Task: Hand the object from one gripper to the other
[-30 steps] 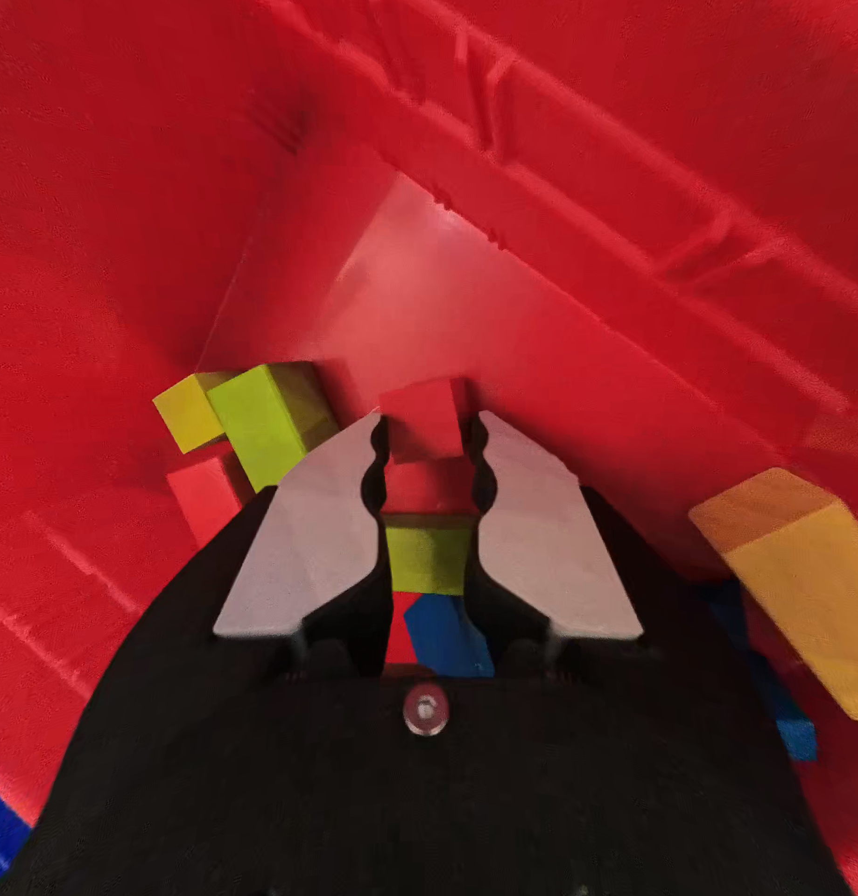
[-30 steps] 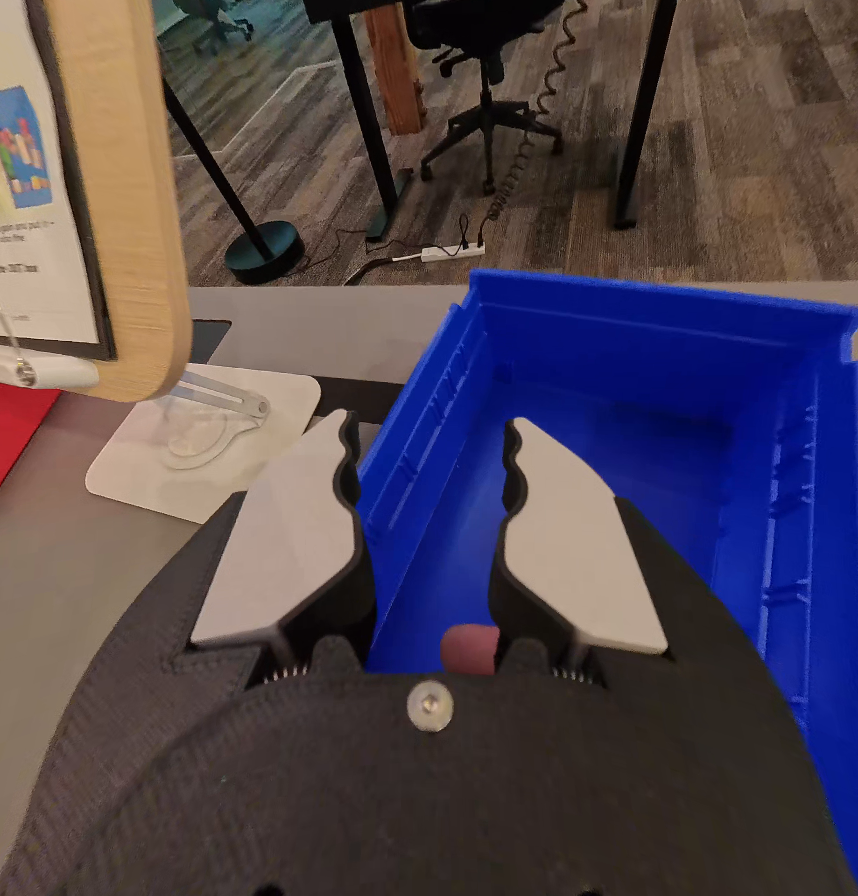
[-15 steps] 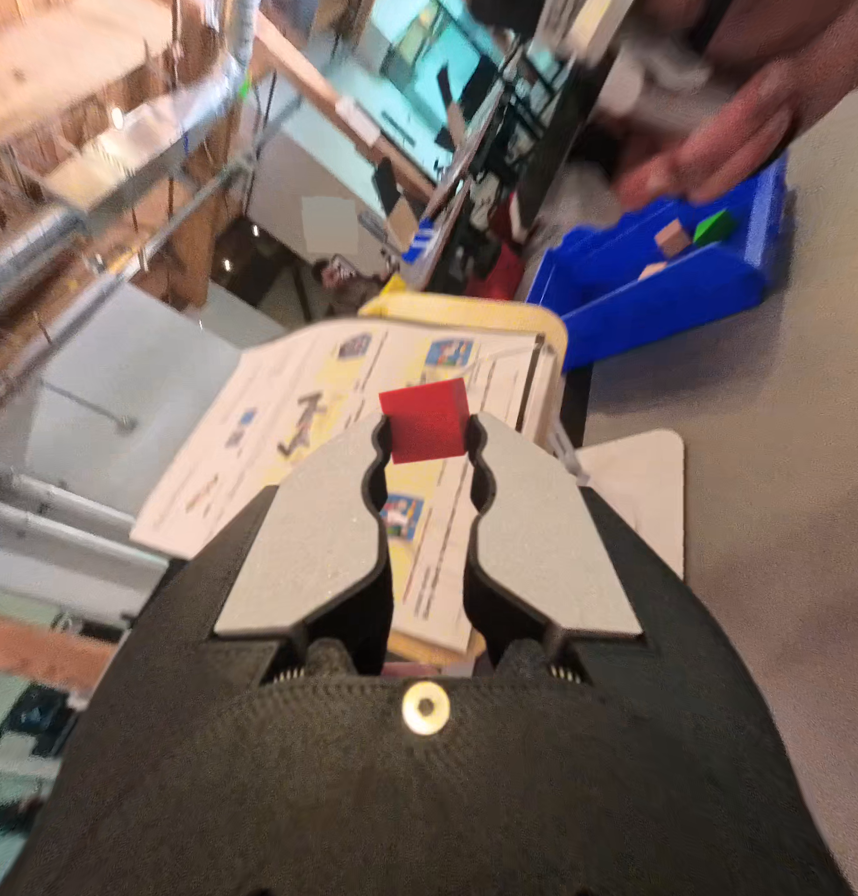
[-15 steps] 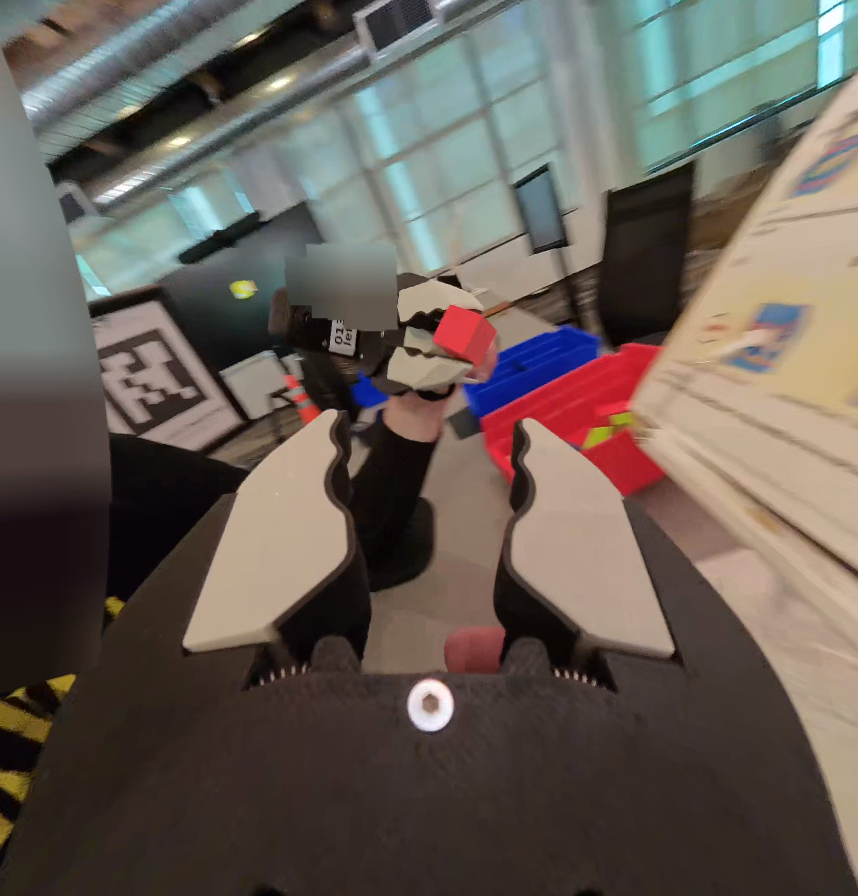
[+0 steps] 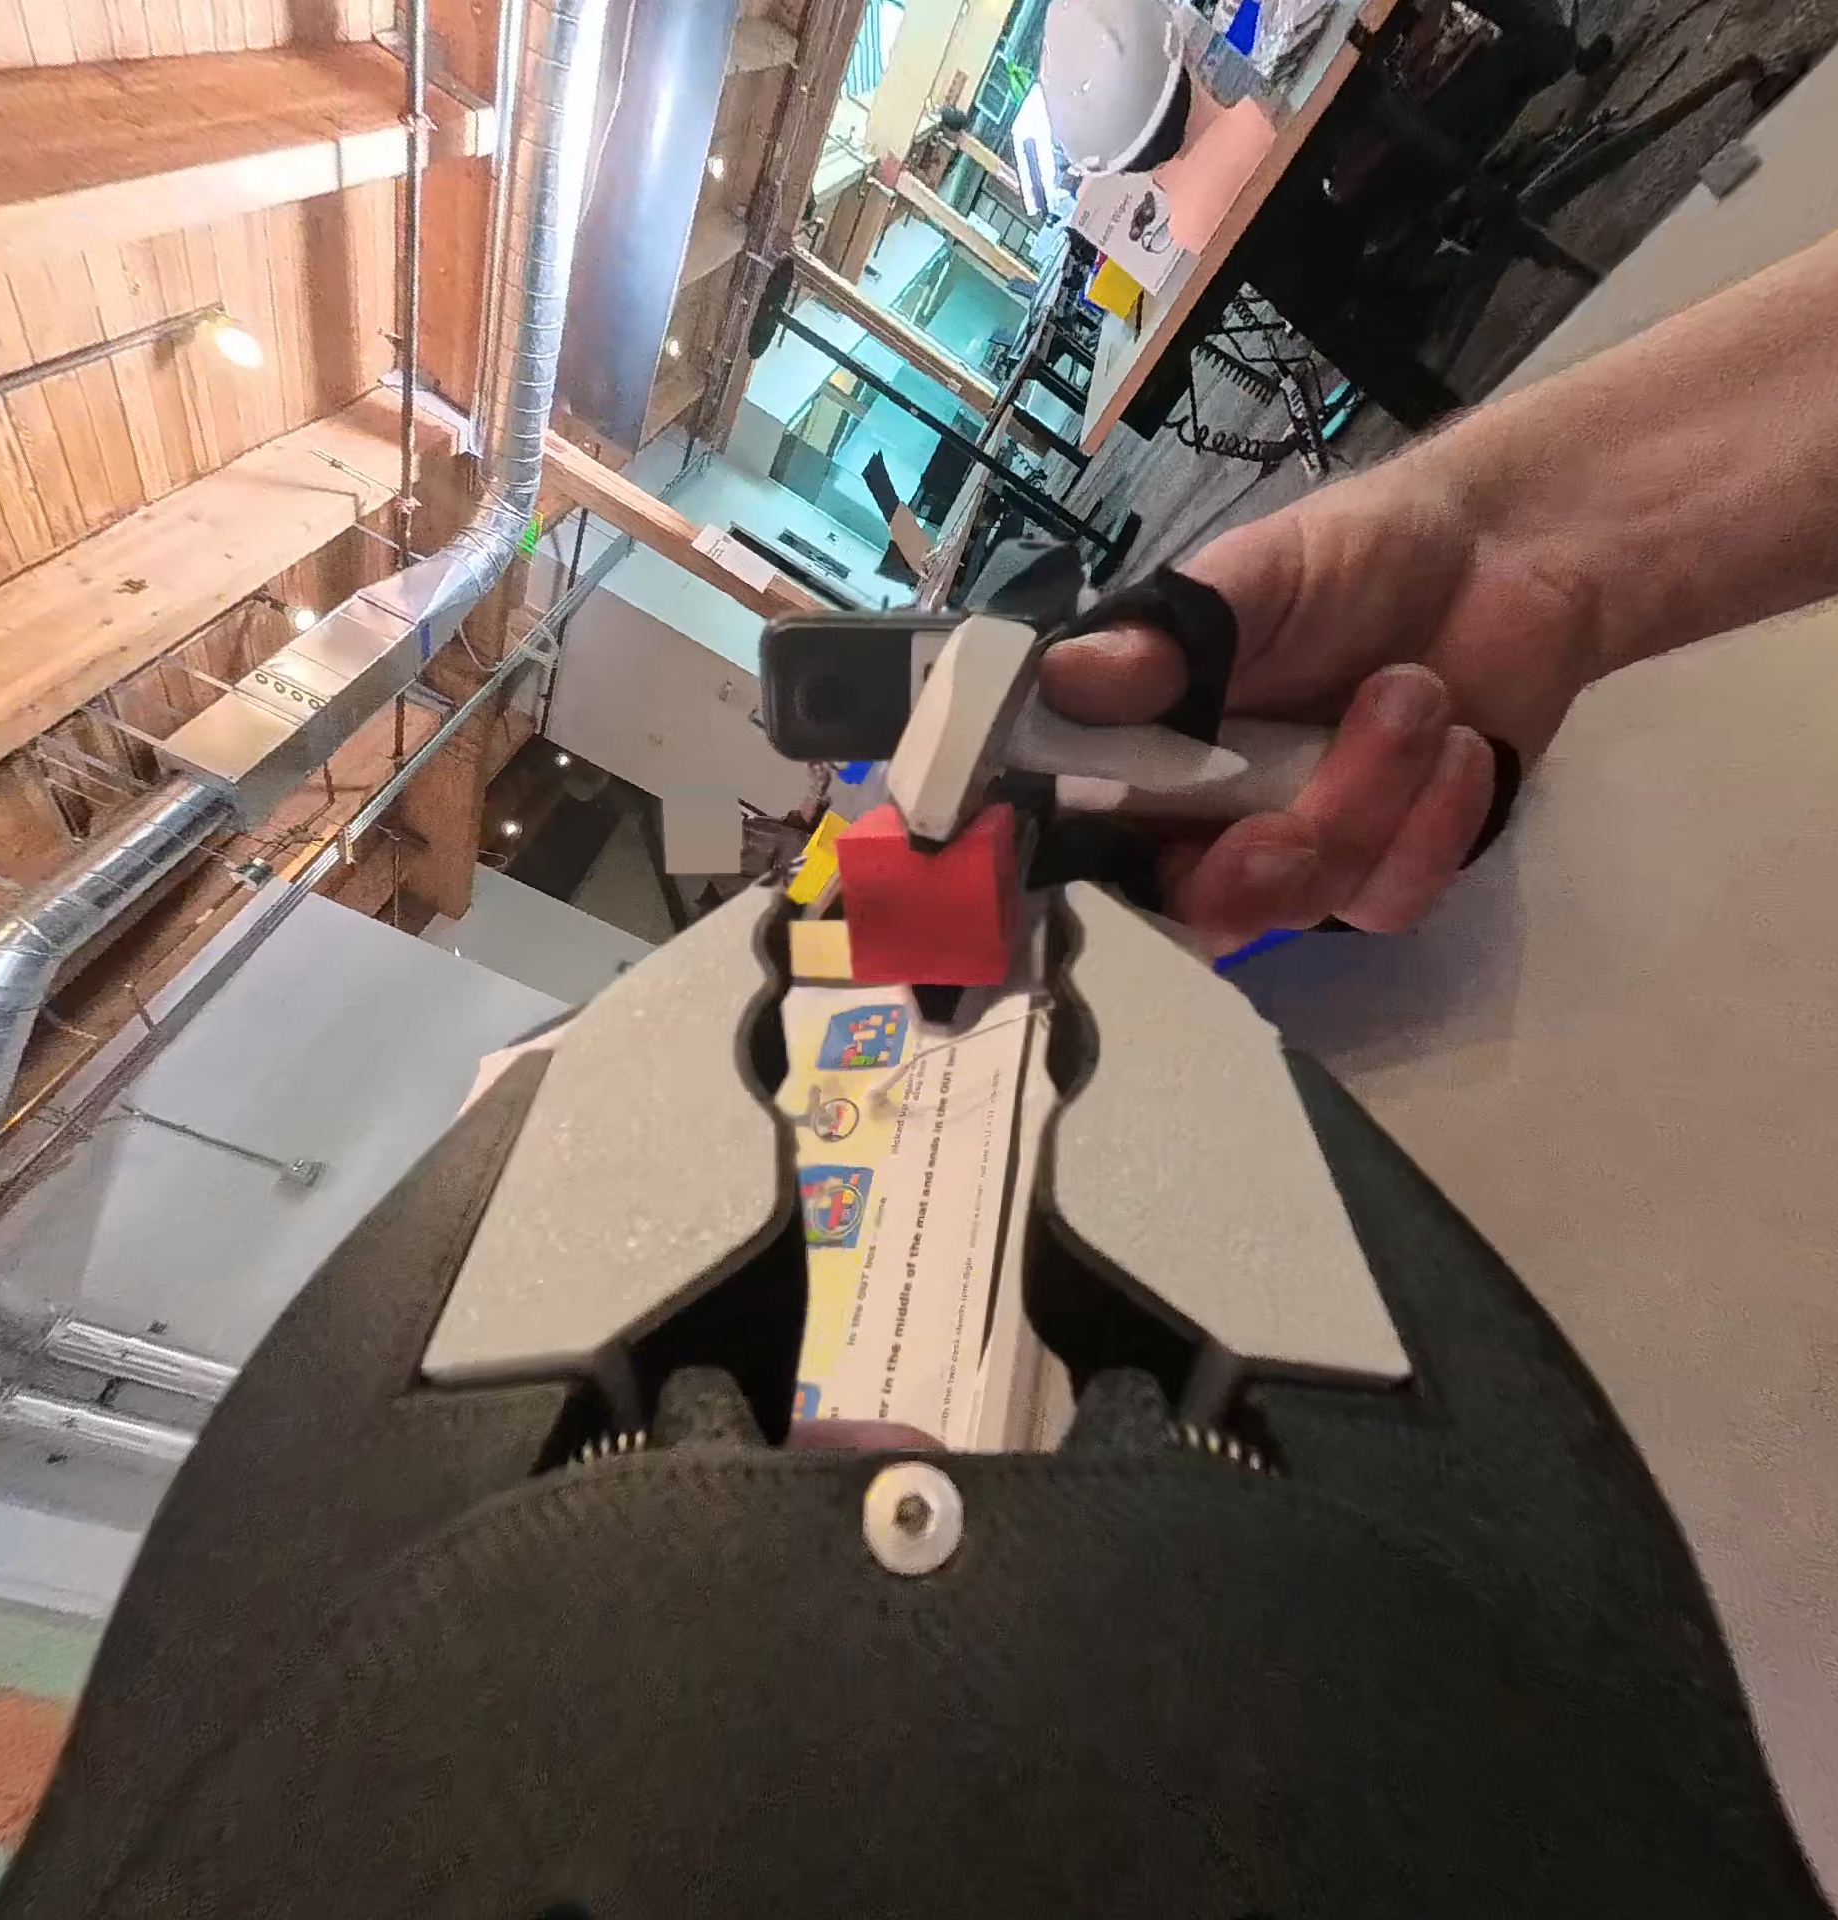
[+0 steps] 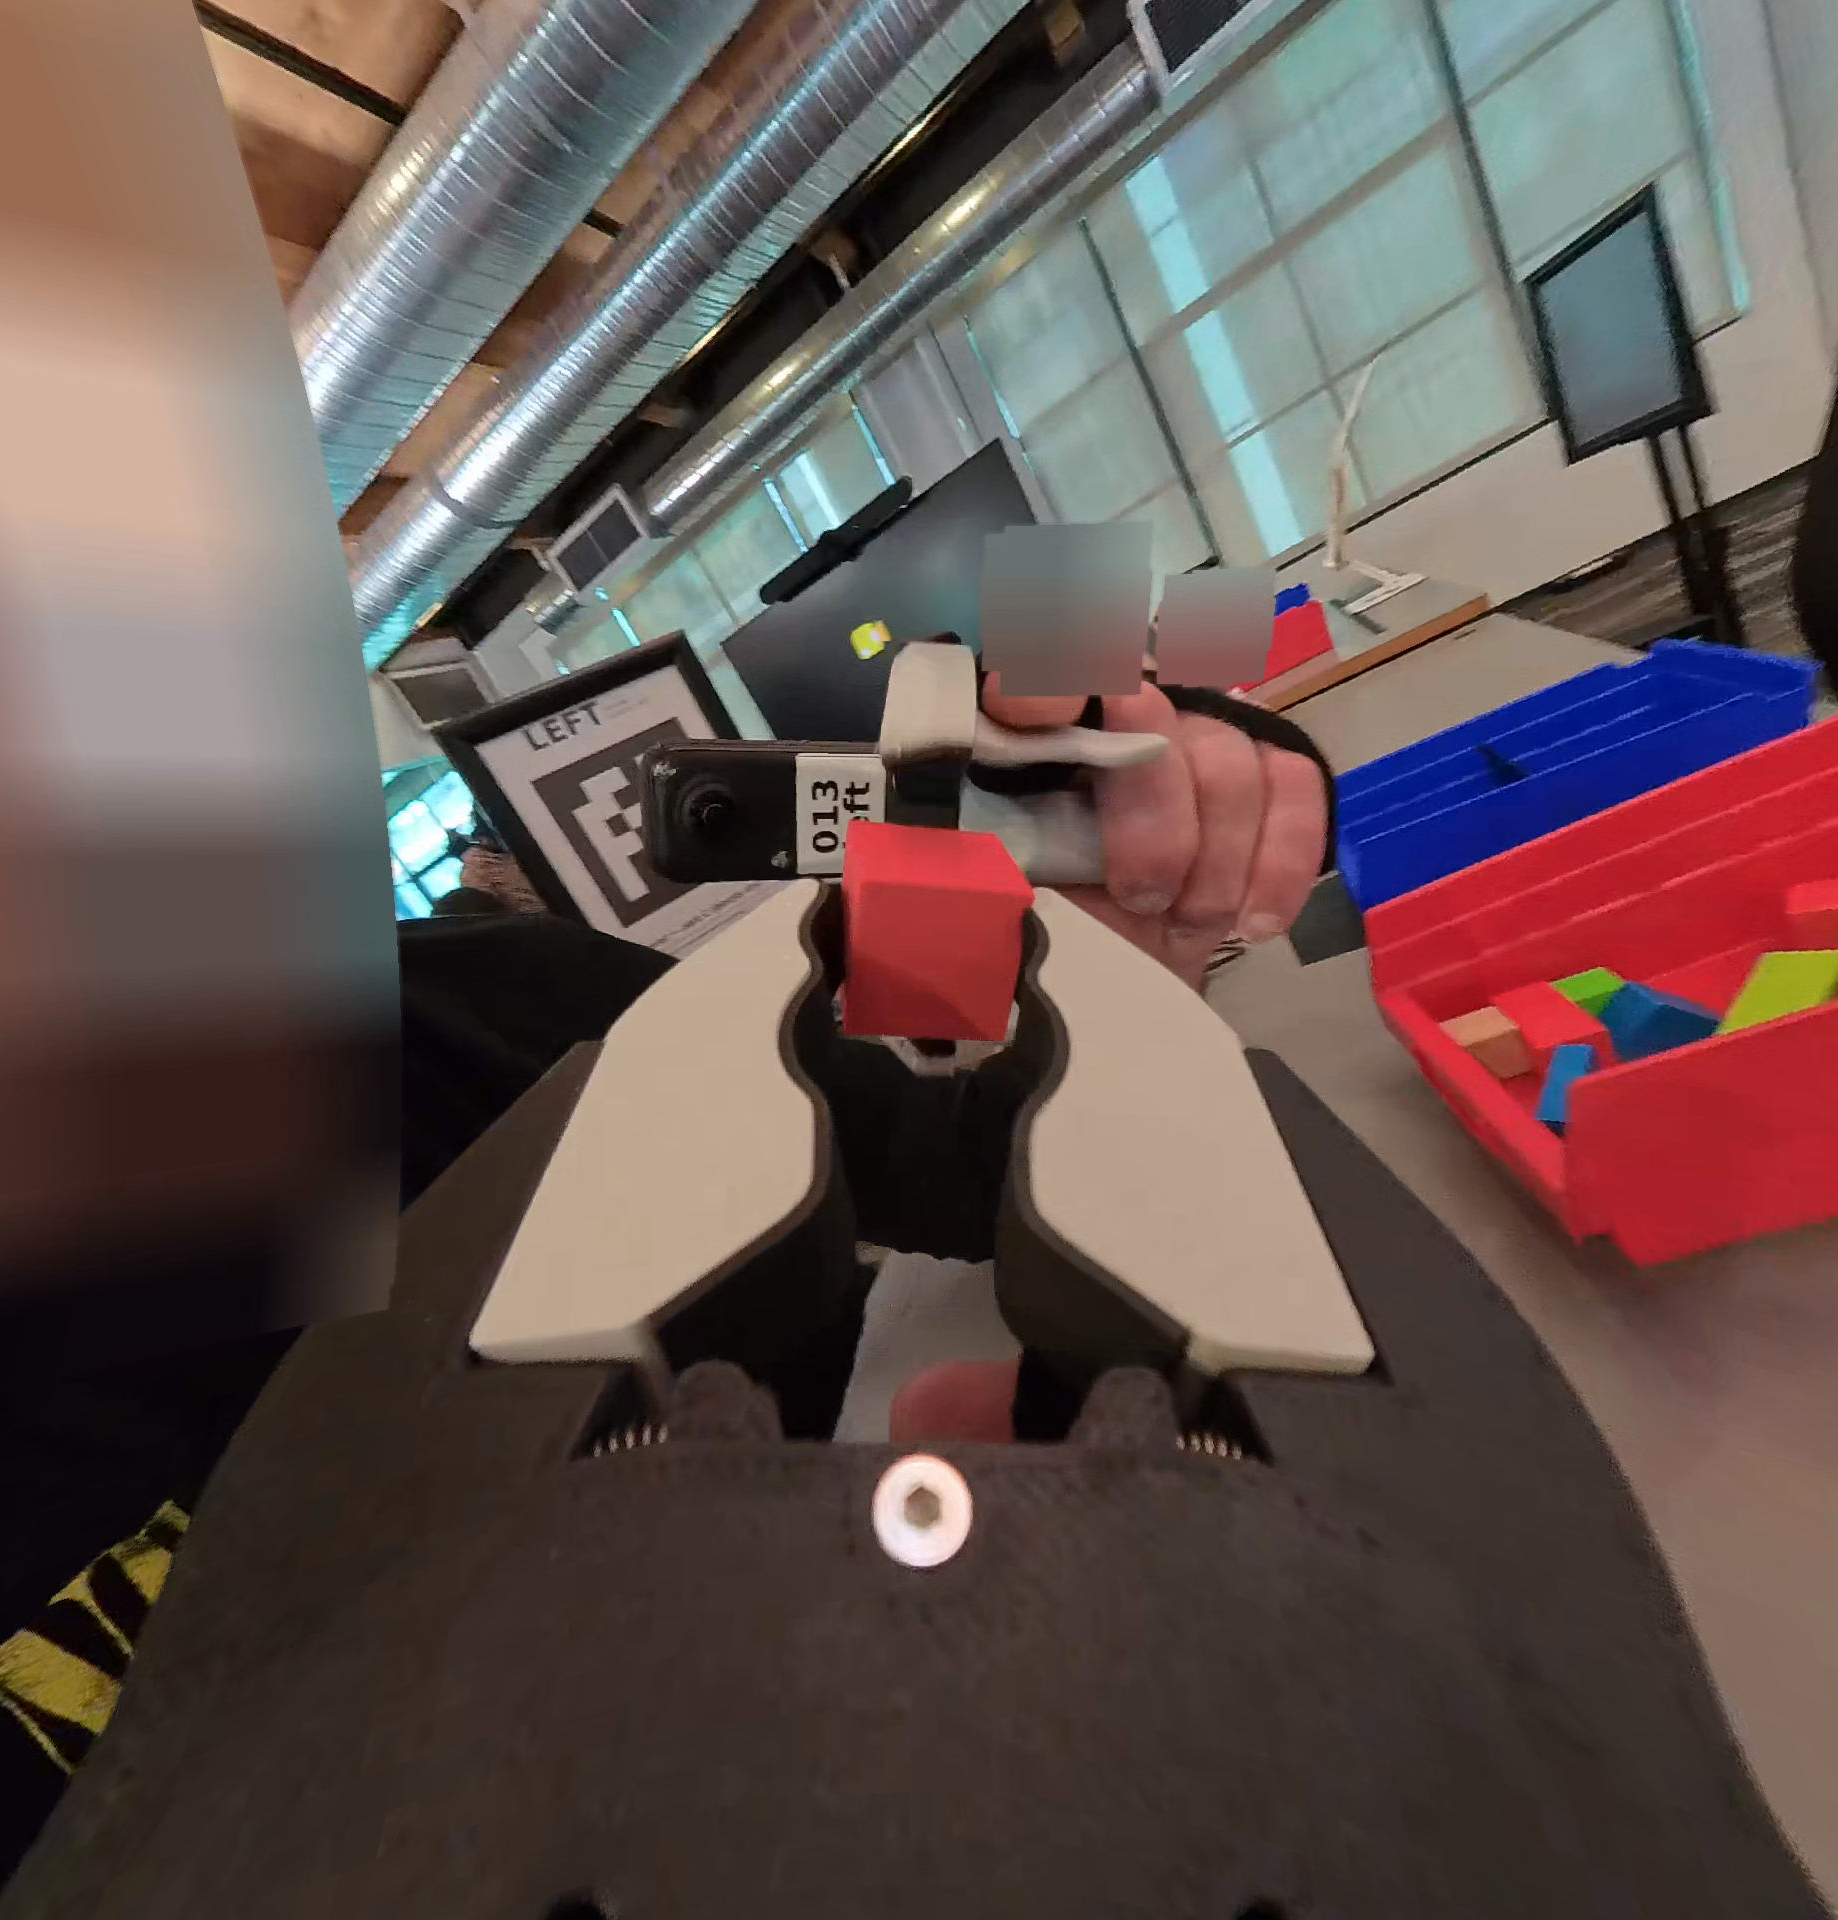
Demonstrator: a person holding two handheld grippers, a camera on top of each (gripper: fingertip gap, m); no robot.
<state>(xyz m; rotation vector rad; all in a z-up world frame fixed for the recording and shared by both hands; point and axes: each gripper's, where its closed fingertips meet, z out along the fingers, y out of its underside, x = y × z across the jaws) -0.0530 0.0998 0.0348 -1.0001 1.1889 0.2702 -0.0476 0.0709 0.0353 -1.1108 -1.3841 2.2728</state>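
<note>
A red cube (image 5: 930,914) is held in the air between both grippers. My right gripper (image 6: 927,935) is shut on the red cube (image 6: 930,956), with both pads pressed on its sides. In the left wrist view one right finger (image 5: 946,727) presses on the cube's top and the other shows just under it. My left gripper (image 5: 920,935) is open around the cube, with a visible gap between its left pad and the cube. In the right wrist view the left gripper's camera (image 6: 728,821) and the hand holding it (image 6: 1227,821) sit just behind the cube.
A red bin (image 6: 1725,1143) with several coloured blocks stands on the grey table at the right, and a blue bin (image 6: 1517,790) stands behind it. A framed marker sign (image 6: 582,790) stands at the back. An instruction sheet (image 5: 915,1195) lies below the left jaws.
The two grippers came together. My right gripper closed its open jaws on the red cube, and my left gripper, which held the cube, opened its jaws off it.
</note>
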